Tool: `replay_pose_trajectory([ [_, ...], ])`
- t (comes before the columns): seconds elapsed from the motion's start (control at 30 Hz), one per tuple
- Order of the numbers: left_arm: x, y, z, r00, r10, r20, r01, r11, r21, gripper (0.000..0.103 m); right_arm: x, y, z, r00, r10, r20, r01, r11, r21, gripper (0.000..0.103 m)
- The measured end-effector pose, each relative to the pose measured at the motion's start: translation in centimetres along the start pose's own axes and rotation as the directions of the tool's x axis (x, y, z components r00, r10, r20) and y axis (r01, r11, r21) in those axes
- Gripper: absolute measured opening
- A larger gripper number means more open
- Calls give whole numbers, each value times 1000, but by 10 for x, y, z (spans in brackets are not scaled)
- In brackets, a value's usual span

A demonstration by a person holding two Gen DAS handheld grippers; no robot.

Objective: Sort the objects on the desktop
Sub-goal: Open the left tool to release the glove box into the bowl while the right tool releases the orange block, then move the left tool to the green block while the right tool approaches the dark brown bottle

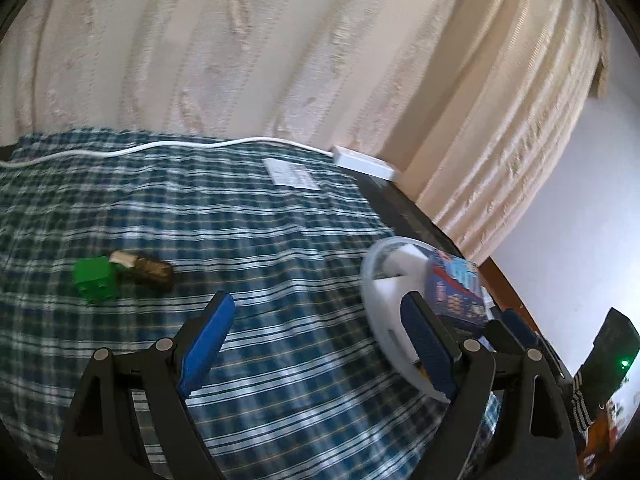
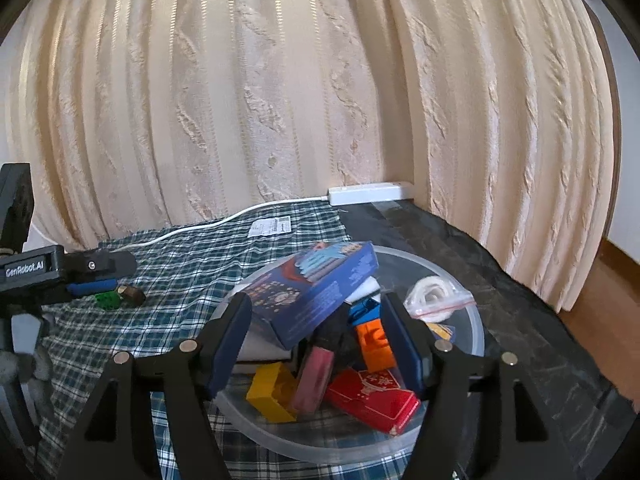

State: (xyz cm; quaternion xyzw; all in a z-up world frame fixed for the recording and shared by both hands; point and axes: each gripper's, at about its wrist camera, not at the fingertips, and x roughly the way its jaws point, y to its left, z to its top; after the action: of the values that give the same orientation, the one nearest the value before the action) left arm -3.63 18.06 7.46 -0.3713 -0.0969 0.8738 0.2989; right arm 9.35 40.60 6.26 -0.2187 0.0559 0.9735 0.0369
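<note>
A: Where are the leftovers?
B: Green block (image 1: 95,280) touching a brown bar (image 1: 146,272) on the plaid cloth (image 1: 260,216); the bowl (image 2: 460,280) is piled full.
A: Jaws?
B: Left gripper (image 1: 316,328) and right gripper (image 2: 316,328) both gape wide, empty.

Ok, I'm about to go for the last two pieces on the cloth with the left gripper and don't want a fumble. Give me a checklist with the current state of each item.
1. Left gripper open and empty: ok.
2. Green block in view, nothing on top: ok.
3. Green block apart from the brown piece: not ok, they touch, so one may drag the other.
4. Path across the cloth free of other things: ok.
5. Room in the bowl: cannot tell; it is heaped, with the blue box tilted on top.
6. Right gripper out of the way: not ok, it hangs open over the bowl.
</note>
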Motion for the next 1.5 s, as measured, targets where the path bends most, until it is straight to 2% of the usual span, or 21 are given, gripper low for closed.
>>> replay_pose_trajectory([
  [0.1, -6, 16, -1, 1000, 25, 5, -25, 1000, -18, 88, 5, -1, 0, 1000, 0, -23, 0, 1000, 9, 74],
  [0.33, -21, 49, 0, 993, 115, 25, -114, 993, -37, 88, 23, -12, 2, 993, -64, -101, 67, 997, 36, 74],
  [0.73, -21, 89, -3, 978, 208, 18, -206, 976, -72, 88, 7, -2, 12, 995, -62, -77, 65, 997, 37, 74],
  [1.0, -18, 98, -3, 967, 253, 11, -251, 966, -64, 88, -6, 26, 23, 999, 11, -38, -10, 999, 30, 74],
  [1.23, -15, 102, 0, 962, 274, 6, -273, 960, -64, 88, 3, 59, 22, 993, 100, -66, -100, 995, 8, 74],
  [1.5, -5, 106, 3, 954, 299, -11, -299, 953, -44, 88, 13, 86, 24, 984, 154, -89, -156, 987, -24, 74],
])
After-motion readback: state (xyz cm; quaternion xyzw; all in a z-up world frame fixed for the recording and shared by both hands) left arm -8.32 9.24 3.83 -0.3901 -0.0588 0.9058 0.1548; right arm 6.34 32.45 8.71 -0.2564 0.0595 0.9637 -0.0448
